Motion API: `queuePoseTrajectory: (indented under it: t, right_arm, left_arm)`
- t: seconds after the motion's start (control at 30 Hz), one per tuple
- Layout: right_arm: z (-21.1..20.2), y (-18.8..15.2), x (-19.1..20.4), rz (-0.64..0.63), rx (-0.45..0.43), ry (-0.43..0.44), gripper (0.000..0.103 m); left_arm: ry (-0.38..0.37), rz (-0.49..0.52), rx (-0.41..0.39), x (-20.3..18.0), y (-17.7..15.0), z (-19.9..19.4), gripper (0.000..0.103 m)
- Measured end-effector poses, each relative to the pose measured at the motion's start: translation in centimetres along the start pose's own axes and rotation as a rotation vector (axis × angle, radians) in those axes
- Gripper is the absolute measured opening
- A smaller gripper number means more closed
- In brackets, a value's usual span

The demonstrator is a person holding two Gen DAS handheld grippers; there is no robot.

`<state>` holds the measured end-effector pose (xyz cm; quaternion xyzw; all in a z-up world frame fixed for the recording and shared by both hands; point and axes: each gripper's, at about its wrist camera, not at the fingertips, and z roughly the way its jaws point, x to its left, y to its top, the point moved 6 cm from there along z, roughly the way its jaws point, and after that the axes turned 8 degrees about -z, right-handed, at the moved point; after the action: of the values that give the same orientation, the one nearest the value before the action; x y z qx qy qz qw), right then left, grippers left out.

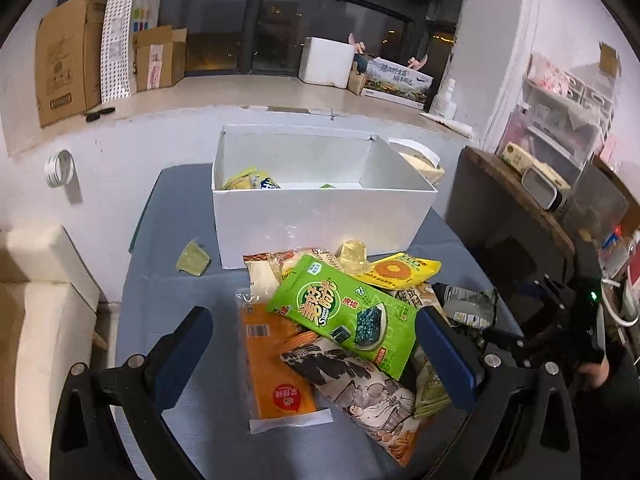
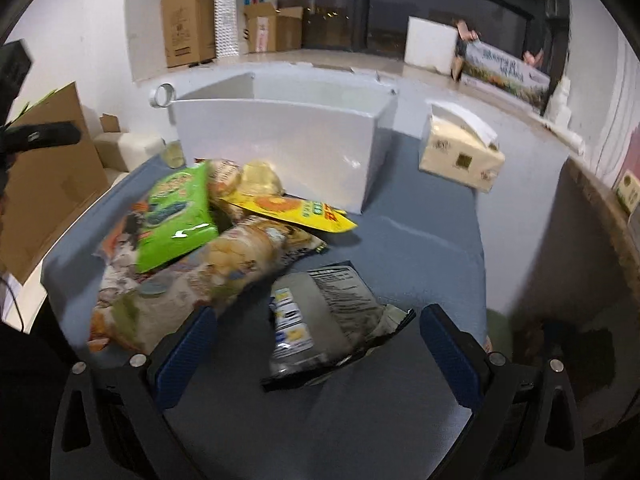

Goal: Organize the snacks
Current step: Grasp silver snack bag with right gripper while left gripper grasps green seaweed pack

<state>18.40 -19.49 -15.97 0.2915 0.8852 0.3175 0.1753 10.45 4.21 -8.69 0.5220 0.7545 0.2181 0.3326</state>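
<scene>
- Left gripper (image 1: 314, 344): jaws spread wide, holding nothing, hovering over the near end of the snack pile. Right gripper (image 2: 316, 344): also spread and empty, straddling the grey foil packet (image 2: 320, 320) without touching it, as far as you can tell.
- Left to right on the table (image 1: 180, 220): one jelly cup (image 1: 193, 258) lying alone, apart from the pile; one orange packet (image 1: 276, 368), flat and stiff-looking, best pinched at its clear sealed edge; one illustrated bag (image 1: 360, 388); one green seaweed pack (image 1: 348, 308) lying on top of those.
- Expect the green pack to be light, glossy and slippery, so grip across a short sealed end, not the puffed middle.
- Behind it: a second jelly cup (image 1: 354, 254), which will likely squash or roll; close gently on the rim. One yellow pouch (image 1: 400, 272), soft.
- Right side: the long biscuit bag (image 2: 224, 264) is probably fragile inside; take the crimped end.
- Grey foil packet is crinkly and light.
- White box (image 1: 320, 216) sits behind the pile, with a few snacks already in it; count unclear.
- One tissue pack (image 2: 460, 156) right of the box is not a snack.
</scene>
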Motion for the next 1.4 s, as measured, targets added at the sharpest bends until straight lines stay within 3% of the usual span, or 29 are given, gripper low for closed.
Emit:
queuePoseTrajectory:
  t: [0.27, 0.37, 0.4, 0.43, 0.6, 0.77, 0.87, 0.93, 1.03, 1.23, 1.27, 1.33, 1.37, 1.4]
  right_arm:
    - [4.9, -0.1, -0.5, -0.044, 0.075, 0.003, 0.103]
    - [6.4, -0.7, -0.5, -0.029, 0.094, 0.064, 0.093]
    - [6.5, -0.8, -0.5, -0.009, 0.094, 0.091, 0.07]
    - [6.5, -1.1, -0.7, 0.039, 0.095, 0.126, 0.062]
    - [4.9, -1.7, -0.8, 0.101, 0.049, 0.142, 0.061]
    - [1.9, -1.6, -1.1, 0.097, -0.003, 0.083, 0.061]
    - [0.4, -1.4, -0.9, 0.09, -0.024, 0.065, 0.061]
    - [-0.1, -1.3, -0.8, 0.082, -0.033, 0.048, 0.061]
    - [-0.3, -1.5, -0.8, 0.094, -0.04, 0.054, 0.061]
    - [0.1, -2.4, -0.6, 0.113, -0.043, 0.06, 0.061]
    - [0.2, -2.4, -0.5, 0.117, -0.043, 0.064, 0.061]
    - [0.1, -2.6, -0.4, 0.121, -0.047, 0.067, 0.061]
    - [0.0, -2.7, -0.3, 0.123, -0.048, 0.069, 0.061]
    - [0.0, -2.8, -0.3, 0.123, -0.049, 0.071, 0.061]
  left_arm:
    - [0.012, 0.02, 0.019, -0.5, -0.4, 0.6, 0.103]
    - [0.031, 0.028, 0.046, -0.6, -0.9, 1.5, 0.103]
    - [0.024, 0.029, 0.055, -0.8, -1.1, 1.8, 0.103]
    - [0.016, 0.029, 0.069, -1.0, -1.3, 2.1, 0.103]
    - [0.019, 0.001, 0.115, -1.7, -1.6, 3.8, 0.103]
    - [0.046, -0.113, 0.178, -2.2, -0.6, 7.2, 0.103]
    - [0.128, -0.175, 0.215, -2.3, -0.1, 9.6, 0.103]
    - [0.143, -0.21, 0.231, -2.7, 0.1, 10.9, 0.103]
    - [0.271, -0.23, 0.238, -2.9, 0.0, 12.5, 0.103]
    - [0.368, -0.265, 0.294, -2.7, -0.8, 15.4, 0.102]
    - [0.372, -0.261, 0.283, -2.7, -0.8, 15.4, 0.099]
    - [0.361, -0.225, 0.256, -3.4, -0.5, 15.0, 0.082]
    - [0.364, -0.205, 0.246, -3.8, -0.4, 14.8, 0.065]
    - [0.367, -0.179, 0.234, -4.3, -0.2, 14.4, 0.041]
